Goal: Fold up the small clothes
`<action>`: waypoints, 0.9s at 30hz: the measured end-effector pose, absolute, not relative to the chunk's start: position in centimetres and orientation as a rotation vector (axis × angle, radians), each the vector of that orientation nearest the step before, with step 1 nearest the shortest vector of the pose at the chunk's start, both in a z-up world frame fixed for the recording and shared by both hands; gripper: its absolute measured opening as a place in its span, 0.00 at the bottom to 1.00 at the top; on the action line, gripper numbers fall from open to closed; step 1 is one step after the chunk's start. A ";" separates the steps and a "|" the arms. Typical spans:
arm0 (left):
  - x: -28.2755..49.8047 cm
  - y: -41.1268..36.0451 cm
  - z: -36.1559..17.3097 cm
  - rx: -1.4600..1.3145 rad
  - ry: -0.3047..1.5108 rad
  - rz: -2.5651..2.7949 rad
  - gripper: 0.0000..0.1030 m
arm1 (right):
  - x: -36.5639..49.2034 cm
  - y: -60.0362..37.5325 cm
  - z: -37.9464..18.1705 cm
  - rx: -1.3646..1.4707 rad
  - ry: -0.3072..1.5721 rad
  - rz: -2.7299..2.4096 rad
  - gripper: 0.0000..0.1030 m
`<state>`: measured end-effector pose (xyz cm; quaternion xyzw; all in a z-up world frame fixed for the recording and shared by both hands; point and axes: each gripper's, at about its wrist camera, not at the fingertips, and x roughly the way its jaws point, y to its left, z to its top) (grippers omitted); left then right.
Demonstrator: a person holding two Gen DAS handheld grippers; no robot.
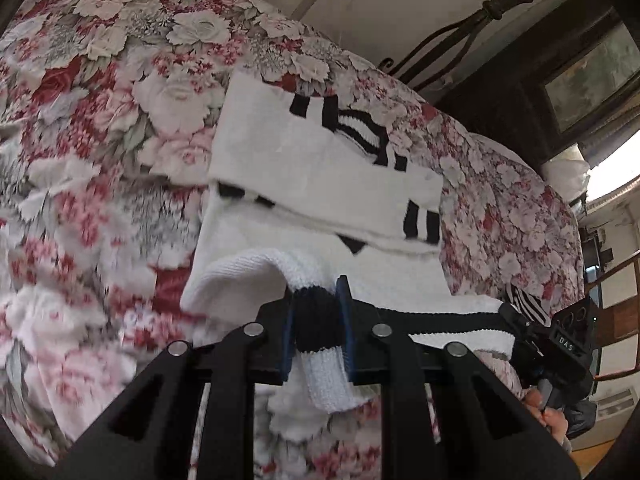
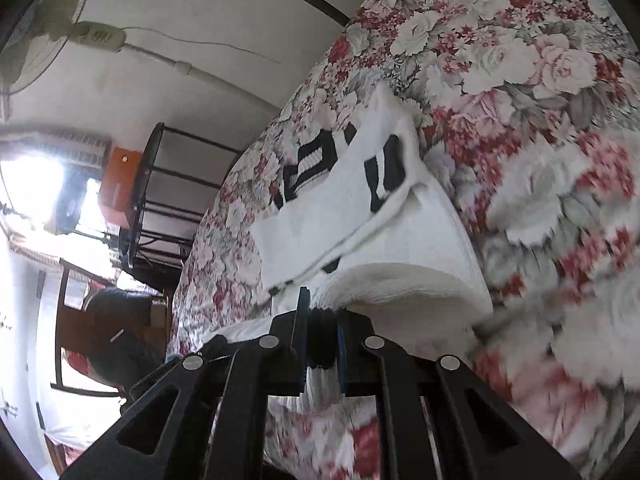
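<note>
the left gripper [image 1: 318, 320] is clamped on the black band of a white ribbed sock with black stripes [image 1: 320, 256], low in the middle of the left view. the right gripper [image 2: 320, 340] pinches the same sock's edge, bottom centre of its view. the far part lies on the red and white floral bedspread [image 1: 100, 100], with another white striped piece [image 1: 312, 160] on top, mid-frame. the risk, i'd say: uneven pulling could drag that upper piece askew, or the thick cuff might slip out.

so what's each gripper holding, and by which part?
Both are shut on the same white sock: left gripper on its black cuff band, right gripper further along that edge.
</note>
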<state>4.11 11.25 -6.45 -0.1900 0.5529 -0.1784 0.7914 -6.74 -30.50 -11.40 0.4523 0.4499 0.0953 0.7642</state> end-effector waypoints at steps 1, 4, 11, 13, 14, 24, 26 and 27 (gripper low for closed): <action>4.6 11.2 -6.6 -0.419 1.192 -0.381 0.17 | -6.1 -30.5 -11.5 0.992 0.977 0.208 0.11; 6.3 11.2 -6.8 -0.437 1.192 -0.364 0.17 | -4.0 -30.4 -11.6 0.992 0.976 0.205 0.11; 10.6 11.7 -6.1 -0.457 1.134 -0.316 0.16 | 0.1 -30.0 -11.8 1.002 0.975 0.201 0.11; 11.6 12.1 -5.8 -0.485 1.113 -0.310 0.15 | 1.3 -29.9 -12.0 1.003 0.977 0.192 0.11; 12.1 12.2 -5.8 -0.503 1.109 -0.313 0.15 | 1.8 -29.9 -12.2 1.003 0.979 0.189 0.11; 13.8 11.3 -8.7 -0.549 1.249 -0.351 0.59 | 2.6 -30.0 -13.4 1.007 1.016 0.185 0.11; 14.4 11.6 -9.3 -0.662 1.267 -0.360 0.68 | 2.1 -29.5 -12.7 0.971 1.020 0.209 0.11; 14.7 11.3 -9.6 -0.668 1.275 -0.352 0.69 | 1.8 -29.2 -12.2 0.943 1.019 0.226 0.11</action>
